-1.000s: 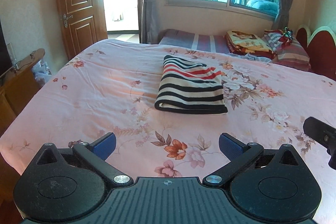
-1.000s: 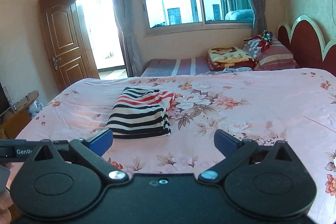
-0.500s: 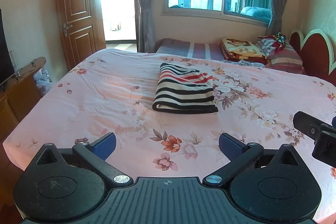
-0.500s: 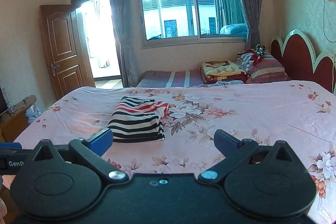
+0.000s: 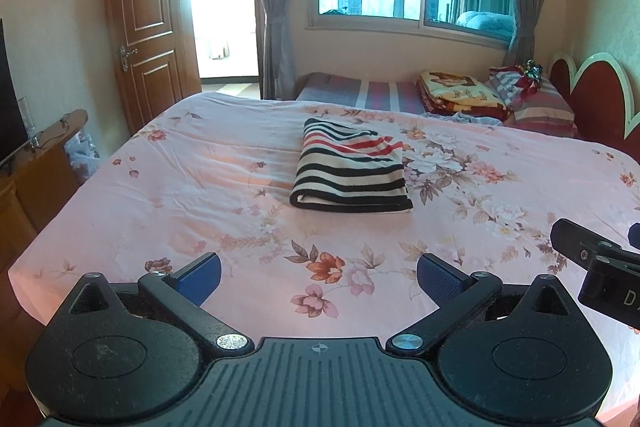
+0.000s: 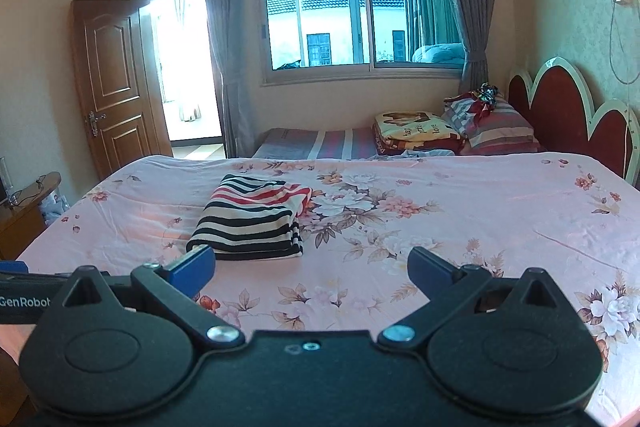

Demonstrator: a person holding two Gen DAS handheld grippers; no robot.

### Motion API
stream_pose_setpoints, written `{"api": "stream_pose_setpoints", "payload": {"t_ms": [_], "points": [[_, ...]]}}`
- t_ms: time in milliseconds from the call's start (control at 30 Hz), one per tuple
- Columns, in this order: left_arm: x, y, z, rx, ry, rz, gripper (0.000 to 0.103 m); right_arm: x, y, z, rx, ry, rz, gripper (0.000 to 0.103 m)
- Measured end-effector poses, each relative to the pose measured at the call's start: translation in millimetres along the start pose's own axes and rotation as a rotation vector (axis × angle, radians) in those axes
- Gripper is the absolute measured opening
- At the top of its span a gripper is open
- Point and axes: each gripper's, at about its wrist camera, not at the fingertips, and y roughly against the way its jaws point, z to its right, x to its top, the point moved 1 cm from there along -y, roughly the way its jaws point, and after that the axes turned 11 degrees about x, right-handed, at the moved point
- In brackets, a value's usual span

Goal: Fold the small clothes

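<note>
Striped garment (image 5: pixel 350 167) lies folded on the bed (image 5: pixel 200 195), well ahead of both wide-spread, empty tongs (image 5: pixel 318 277) (image 6: pixel 310 267); folding looks finished.

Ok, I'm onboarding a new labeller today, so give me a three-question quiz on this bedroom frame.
1. True or false: the striped garment lies folded on the floral bedspread.
2. Which gripper holds cloth? A) left gripper B) right gripper C) neither
3. Fill in: the stacked pillows and blanket sit on the smaller bed beneath the ____.

Key: 1 true, it is a flat, neat rectangle. 2 C, both sets of jaws stand wide apart and empty, short of the garment. 3 window.
</note>
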Motion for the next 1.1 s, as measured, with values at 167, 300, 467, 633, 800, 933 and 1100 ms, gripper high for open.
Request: {"api": "stream_pose_setpoints", "payload": {"t_ms": [167,300,467,633,800,933,1100], "points": [[0.8,0.6,-1.0,0.001,-0.001,0.000,0.103,-0.4,1.5,-1.6,0.003,0.004,0.003,0.102],[0.8,1.1,-0.9,0.002,-0.007,0.002,0.103,-1.0,1.5,-2.7,0.007,0.005,0.003,0.102],[0.9,0.4,-0.5,0.002,-0.007,0.000,0.103,-2.0,1.1,-3.4,0.004,0.007,0.000,0.102],[1.0,-0.9,-0.1,0.004,-0.006,-0.002,0.103,-4.8,0.2,-0.6,0.003,-0.001,-0.009,0.102],[1.5,-1.5,1.2,0.006,-0.012,0.000,0.103,-4.4,-1.8,3.9,0.000,-0.002,-0.012,0.102],[1.3,-0.7,2.5,0.013,-0.017,0.005,0.103,-4.2,-2.8,5.4,-0.002,0.000,-0.017,0.102],[1.0,-0.2,3.9,0.018,-0.019,0.008,0.103,-4.7,-3.9,6.7,-0.003,0.001,-0.019,0.102]]}}
